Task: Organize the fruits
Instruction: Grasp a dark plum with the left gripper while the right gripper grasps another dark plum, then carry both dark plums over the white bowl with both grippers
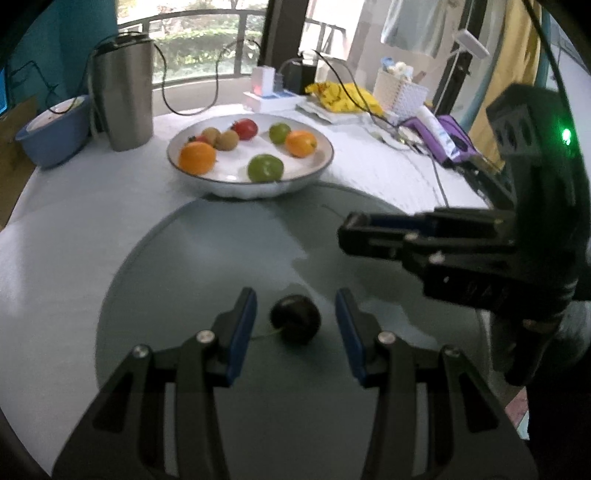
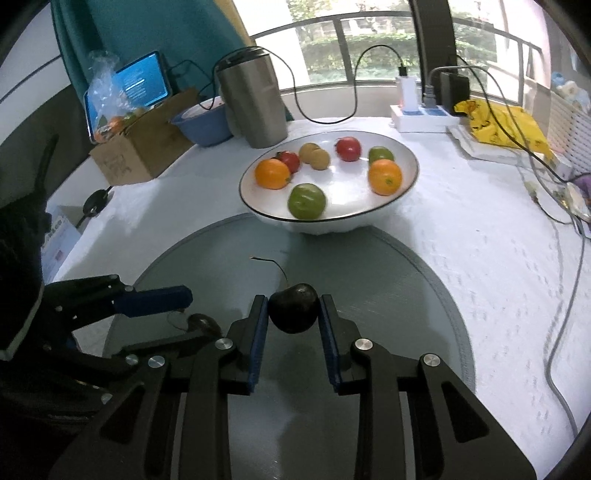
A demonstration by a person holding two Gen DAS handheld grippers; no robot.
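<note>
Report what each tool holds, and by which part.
Right tool: clamped on a dark cherry by its sides, stem free. Left tool: open around another cherry, holding nothing.

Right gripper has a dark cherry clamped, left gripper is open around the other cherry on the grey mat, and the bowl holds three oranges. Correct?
Not quite: the white bowl holds two oranges, not three, as the right wrist view shows. The rest stands: the right gripper has a dark cherry clamped, and the left gripper is open around the other cherry on the grey mat.

home, balcony side | hanging laundry (image 1: 417, 26) | railing (image 2: 369, 22) | fruit bowl (image 2: 406, 192)
</note>
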